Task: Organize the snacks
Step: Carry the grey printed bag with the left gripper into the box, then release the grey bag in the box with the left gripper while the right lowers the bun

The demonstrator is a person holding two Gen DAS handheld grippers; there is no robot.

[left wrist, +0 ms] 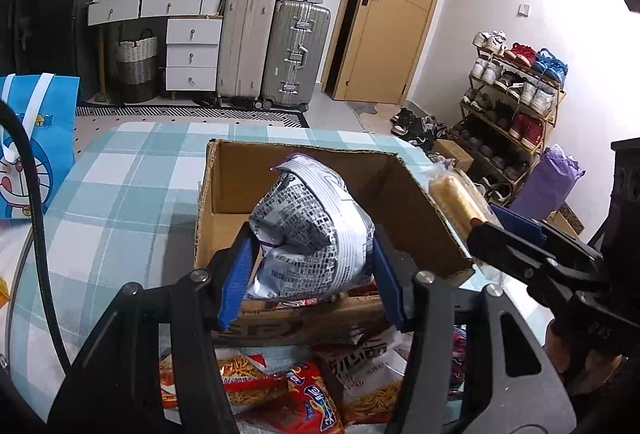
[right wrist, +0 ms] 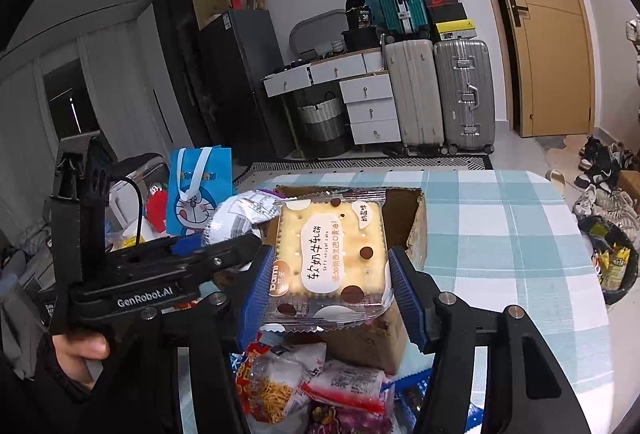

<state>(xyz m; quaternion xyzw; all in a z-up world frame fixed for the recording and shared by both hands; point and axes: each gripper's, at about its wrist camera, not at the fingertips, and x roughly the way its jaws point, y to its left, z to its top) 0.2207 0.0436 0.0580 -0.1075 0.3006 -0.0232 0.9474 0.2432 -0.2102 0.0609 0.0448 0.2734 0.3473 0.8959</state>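
One table [left wrist: 120, 186] under a blue-and-white checked cloth fills the near scene. On it stands one open cardboard box [left wrist: 404, 202], its flaps up and what shows of its inside bare. Both claws hover at its near edge.

The left gripper [left wrist: 310, 266] is clamped on one crumpled silver-white snack bag [left wrist: 304, 226] printed with black text. Both blue pads press into its sides, and the bag hangs just over the near part of the box opening.

The right gripper [right wrist: 330, 282] is clamped on one clear-wrapped nougat cracker cake [right wrist: 332, 254], flat and square, with brown dots on the wrapper. It is held level above the box's near right rim. In the left wrist view this same pack shows edge-on at the box's right corner.

Near the box, on the side closest to the cameras, lies a loose heap of snack packets [left wrist: 304, 390]: at least three show in the left view, two with fry-stick pictures and one red pack with blue lettering. Others are partly hidden, so the full count cannot be told.

One blue cartoon gift bag [left wrist: 36, 146] stands at the far left of the table. On the floor to the right sits one dark bin [right wrist: 612, 262] holding yellow wrappers.

A person's hand [right wrist: 78, 350] grips the left tool's handle.
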